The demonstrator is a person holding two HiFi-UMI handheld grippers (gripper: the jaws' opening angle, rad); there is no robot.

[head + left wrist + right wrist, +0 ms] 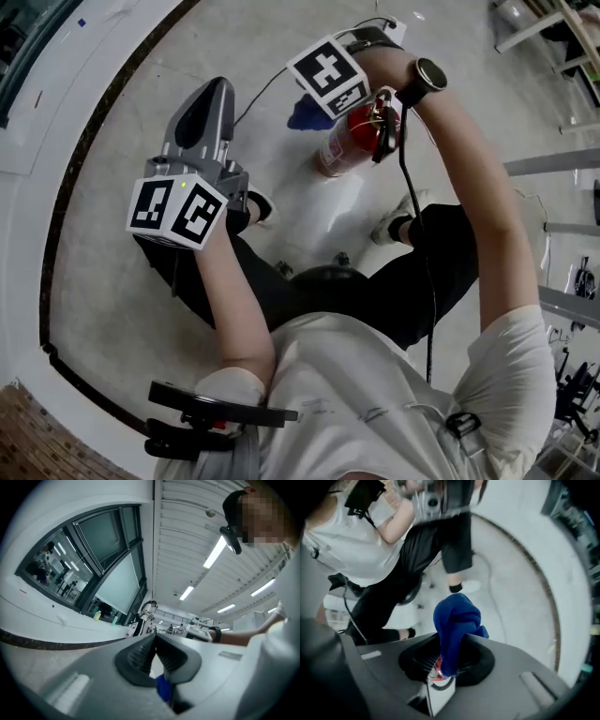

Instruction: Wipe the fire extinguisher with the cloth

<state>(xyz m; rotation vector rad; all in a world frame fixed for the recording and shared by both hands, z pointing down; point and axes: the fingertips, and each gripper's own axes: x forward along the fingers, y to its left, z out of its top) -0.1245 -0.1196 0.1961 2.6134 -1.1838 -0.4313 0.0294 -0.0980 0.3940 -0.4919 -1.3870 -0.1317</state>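
**Extinguisher on the floor, partly hidden by the right arm**

The red fire extinguisher (349, 145) lies tilted on the pale floor (122, 103), ahead of the person's feet. Its valve end is partly covered by the right wrist, and its label cannot be read.

The blue cloth (457, 620) is bunched up and clamped in the right claw (450, 644). In the right gripper view a scrap of red and a metal part show beneath it, too blurred to name. In the head view that claw's marker cube (328, 73) hides the jaws. Only a blue corner shows just beside the extinguisher's body, and I cannot tell whether it touches.

The left claw (153, 641) is well apart to the left. Its jaws meet at the tips with nothing between them. A blue patch low in the gap behind them cannot be identified.
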